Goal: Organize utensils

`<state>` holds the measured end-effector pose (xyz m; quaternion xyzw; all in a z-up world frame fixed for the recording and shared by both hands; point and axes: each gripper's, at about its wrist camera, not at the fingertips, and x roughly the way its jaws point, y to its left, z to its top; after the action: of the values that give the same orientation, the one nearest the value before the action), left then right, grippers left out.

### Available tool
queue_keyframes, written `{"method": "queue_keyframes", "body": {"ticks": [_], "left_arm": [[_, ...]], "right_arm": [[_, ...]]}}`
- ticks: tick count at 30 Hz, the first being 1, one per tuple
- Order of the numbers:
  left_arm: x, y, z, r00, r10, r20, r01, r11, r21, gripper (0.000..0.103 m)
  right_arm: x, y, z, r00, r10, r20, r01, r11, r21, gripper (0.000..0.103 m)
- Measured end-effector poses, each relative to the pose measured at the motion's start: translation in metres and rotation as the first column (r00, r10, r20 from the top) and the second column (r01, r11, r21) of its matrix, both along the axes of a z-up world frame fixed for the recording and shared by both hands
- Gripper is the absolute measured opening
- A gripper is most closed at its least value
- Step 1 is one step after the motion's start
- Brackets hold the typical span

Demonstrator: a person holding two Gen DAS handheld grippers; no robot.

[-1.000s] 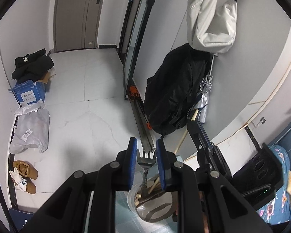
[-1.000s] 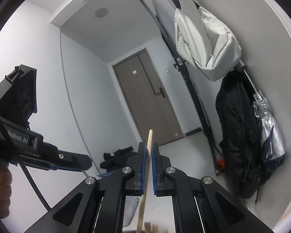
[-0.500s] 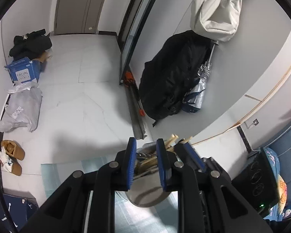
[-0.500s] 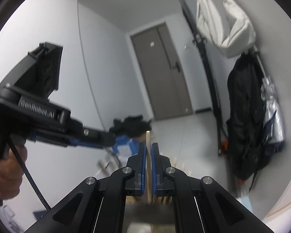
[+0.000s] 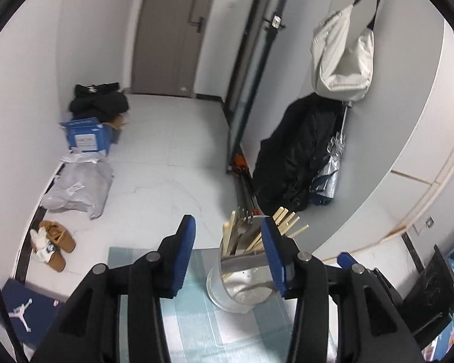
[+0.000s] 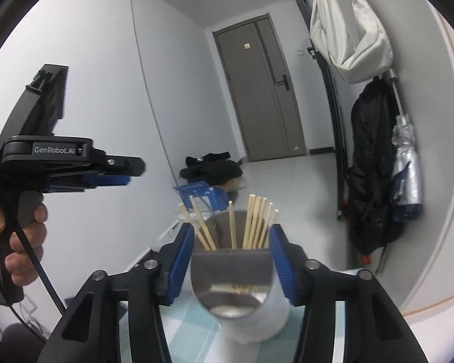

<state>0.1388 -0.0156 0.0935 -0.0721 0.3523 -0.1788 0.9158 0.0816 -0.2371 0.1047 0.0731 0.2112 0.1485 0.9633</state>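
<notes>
A shiny metal cup point(image 6: 242, 296) stands on the tabletop point(image 5: 196, 326), full of pale wooden chopsticks point(image 6: 254, 224) standing on end, tips up. Both the left tongs point(image 5: 230, 254) and right tongs point(image 6: 231, 260) have just opened, holding nothing.

place: home entryway | signs: door point(image 6: 258, 90); hung coat point(image 5: 296, 154); shoes point(image 5: 56, 243) on floor

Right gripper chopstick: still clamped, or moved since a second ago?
Yes, moved. The right gripper jaws have just been opening, nothing between them; the chopstick now stands in the metal holder, below the door.
</notes>
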Motion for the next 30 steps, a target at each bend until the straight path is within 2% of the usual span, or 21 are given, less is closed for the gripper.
{"method": "queue_keyframes", "body": {"ticks": [1, 3, 8, 10, 18, 30], "left_arm": [[-0.006, 0.0, 0.002, 1.0, 0.014, 0.011, -0.014, 1.0, 0.005, 0.047], [-0.021, 0.001, 0.007, 0.998, 0.047, 0.043, -0.048, 0.999, 0.019, 0.063], [-0.05, 0.002, 0.013, 0.989, 0.112, 0.091, -0.116, 0.993, 0.037, 0.08], [-0.06, 0.003, 0.013, 0.986, 0.13, 0.107, -0.135, 0.99, 0.04, 0.082], [-0.09, 0.005, 0.011, 0.964, 0.209, 0.161, -0.218, 0.975, 0.037, 0.102], [-0.113, 0.006, 0.001, 0.949, 0.246, 0.197, -0.261, 0.964, 0.054, 0.102]], "right_arm": [[-0.005, -0.001, 0.002, 1.0, 0.008, -0.006, -0.008, 1.0, 0.004, 0.052], [-0.017, -0.005, 0.008, 1.0, 0.007, -0.015, -0.007, 1.0, 0.017, 0.053], [-0.042, -0.014, 0.023, 1.0, -0.012, -0.014, 0.013, 0.999, 0.041, 0.064], [-0.048, -0.016, 0.029, 1.0, 0.003, -0.03, -0.001, 0.998, 0.056, 0.066], [-0.071, -0.02, 0.043, 0.999, 0.008, -0.033, -0.006, 0.998, 0.066, 0.081], [-0.094, -0.017, 0.052, 1.0, 0.01, 0.011, -0.011, 0.999, 0.03, 0.097]]}}
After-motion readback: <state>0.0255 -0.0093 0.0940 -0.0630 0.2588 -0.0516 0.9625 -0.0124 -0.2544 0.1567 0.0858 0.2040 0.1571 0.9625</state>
